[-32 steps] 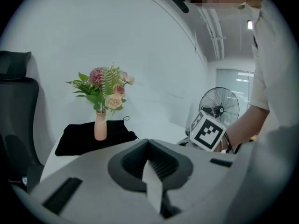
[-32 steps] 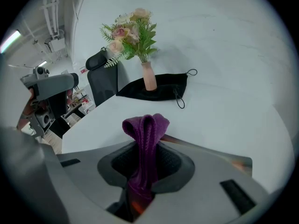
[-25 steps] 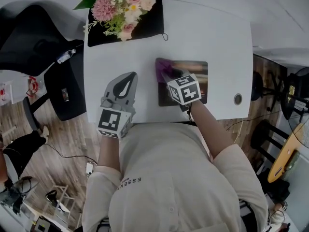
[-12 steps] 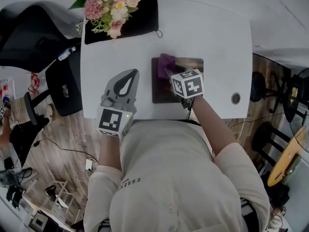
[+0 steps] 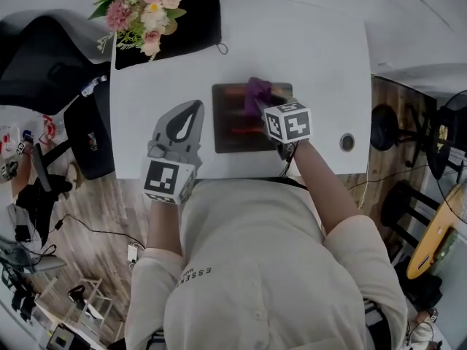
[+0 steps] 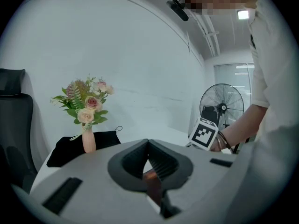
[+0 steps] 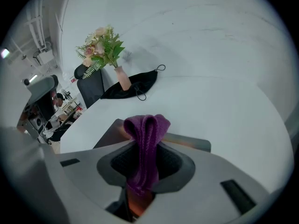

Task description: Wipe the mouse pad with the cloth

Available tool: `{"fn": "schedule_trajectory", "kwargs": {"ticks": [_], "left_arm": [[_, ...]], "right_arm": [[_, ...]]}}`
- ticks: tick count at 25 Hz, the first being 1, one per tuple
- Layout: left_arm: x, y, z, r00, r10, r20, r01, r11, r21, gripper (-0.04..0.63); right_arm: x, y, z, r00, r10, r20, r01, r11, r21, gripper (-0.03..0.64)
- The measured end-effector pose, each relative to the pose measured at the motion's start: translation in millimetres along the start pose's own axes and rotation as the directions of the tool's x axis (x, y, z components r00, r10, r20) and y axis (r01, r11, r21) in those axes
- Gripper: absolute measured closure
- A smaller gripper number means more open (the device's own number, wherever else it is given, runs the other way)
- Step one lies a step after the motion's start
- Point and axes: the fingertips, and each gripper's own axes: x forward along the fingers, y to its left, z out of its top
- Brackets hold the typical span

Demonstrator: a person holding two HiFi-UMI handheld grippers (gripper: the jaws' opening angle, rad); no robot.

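Note:
A dark mouse pad [image 5: 233, 126] lies on the white table [image 5: 314, 64], near its front edge. My right gripper [image 5: 264, 106] is shut on a purple cloth [image 5: 257, 92] and holds it down on the pad's far edge, a little right of the middle. In the right gripper view the folded cloth [image 7: 147, 125] sticks out between the jaws of the right gripper [image 7: 145, 148], with the pad [image 7: 111, 133] under it. My left gripper [image 5: 188, 115] rests on the table left of the pad. Its jaws are shut on nothing in the left gripper view [image 6: 148, 144].
A vase of flowers [image 5: 139, 6] stands on a black pouch [image 5: 179, 24] at the table's far left corner. A round cable hole [image 5: 346, 141] sits near the front right edge. A black office chair [image 5: 44, 57] is left of the table; a fan [image 6: 223, 107] stands behind.
My right gripper has slid the purple cloth to the right along the pad's far edge, from the far left corner toward the middle. The left gripper has stayed put.

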Motion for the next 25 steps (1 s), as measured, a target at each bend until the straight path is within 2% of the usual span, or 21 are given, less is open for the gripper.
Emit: {"fn": "schedule_trajectory", "kwargs": {"ticks": [4, 13, 21, 23, 25], "left_arm": [[8, -14, 2, 1.000, -0.023, -0.001, 0.023, 1.000, -0.010, 0.595], [18, -30, 1, 0.999, -0.044, 0.002, 0.044, 0.999, 0.016, 0.595], [16, -32, 2, 0.999, -0.041, 0.018, 0.041, 0.999, 0.018, 0.595], [14, -31, 4, 0.999, -0.038, 0.027, 0.037, 0.999, 0.014, 0.595], [10, -33, 9, 0.998, -0.040, 0.049, 0.040, 0.999, 0.008, 0.595]], "right_arm": [[-12, -25, -8, 0.999, -0.037, -0.002, 0.037, 0.999, 0.029, 0.514], [-38, -70, -22, 0.994, -0.106, 0.006, 0.104, 0.989, 0.103, 0.514], [-57, -105, -33, 0.976, -0.217, -0.034, 0.219, 0.965, 0.145, 0.512], [-63, -104, -31, 0.975, -0.222, -0.024, 0.222, 0.962, 0.159, 0.512], [-69, -93, -26, 0.982, -0.191, 0.005, 0.187, 0.965, 0.183, 0.512]]}}
